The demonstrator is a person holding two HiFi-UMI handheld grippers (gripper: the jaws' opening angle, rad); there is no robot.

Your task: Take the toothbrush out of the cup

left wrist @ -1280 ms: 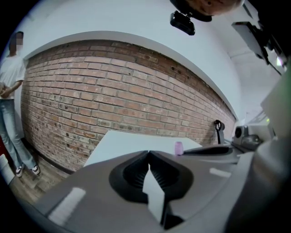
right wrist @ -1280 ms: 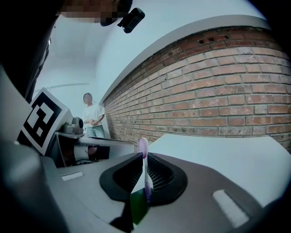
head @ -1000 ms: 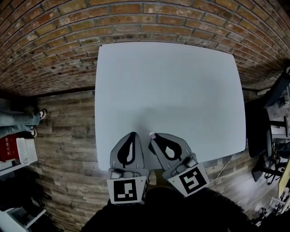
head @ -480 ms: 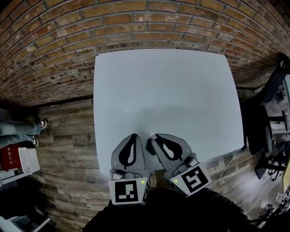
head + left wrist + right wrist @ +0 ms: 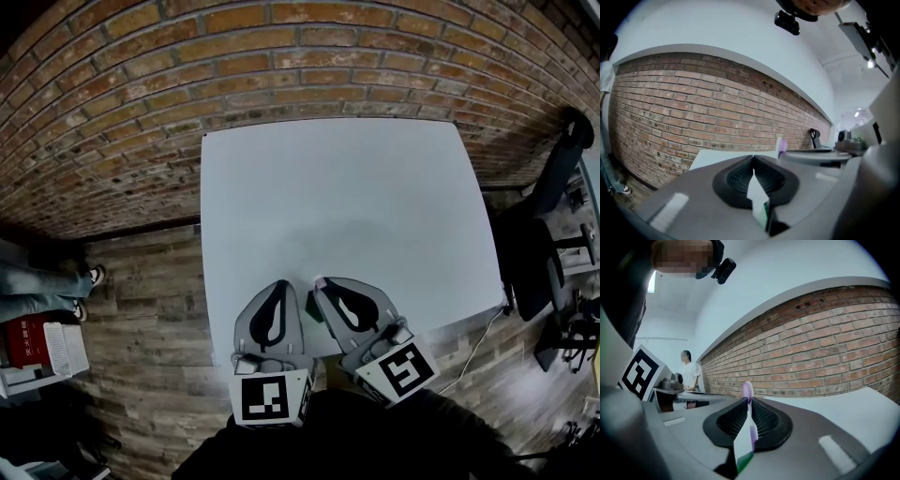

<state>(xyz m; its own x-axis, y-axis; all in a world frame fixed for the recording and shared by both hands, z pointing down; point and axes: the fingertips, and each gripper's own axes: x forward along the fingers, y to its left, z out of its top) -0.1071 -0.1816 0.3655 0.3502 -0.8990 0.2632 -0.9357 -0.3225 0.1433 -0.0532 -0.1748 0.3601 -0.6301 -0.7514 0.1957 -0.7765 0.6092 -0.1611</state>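
My right gripper (image 5: 319, 284) is shut on a purple and white toothbrush (image 5: 750, 426). Its bristled head (image 5: 318, 279) pokes out past the fingertips, over the near edge of the white table (image 5: 356, 197). Beside it on the left, my left gripper (image 5: 277, 284) is shut, its tips meeting with nothing seen between them (image 5: 753, 158). A small dark green thing (image 5: 313, 310) shows low between the two grippers; I cannot tell whether it is the cup. The toothbrush head (image 5: 782, 145) also shows at the right of the left gripper view.
A brick wall (image 5: 187, 56) runs behind the table. A black chair (image 5: 548, 216) stands at the right, and a cable hangs off the table's right corner. A person's legs (image 5: 42, 286) and a red box (image 5: 26, 339) are at the left on the wood floor.
Both grippers have risen a little side by side, and the table looks smaller beneath them. The toothbrush stays clamped in the right gripper.
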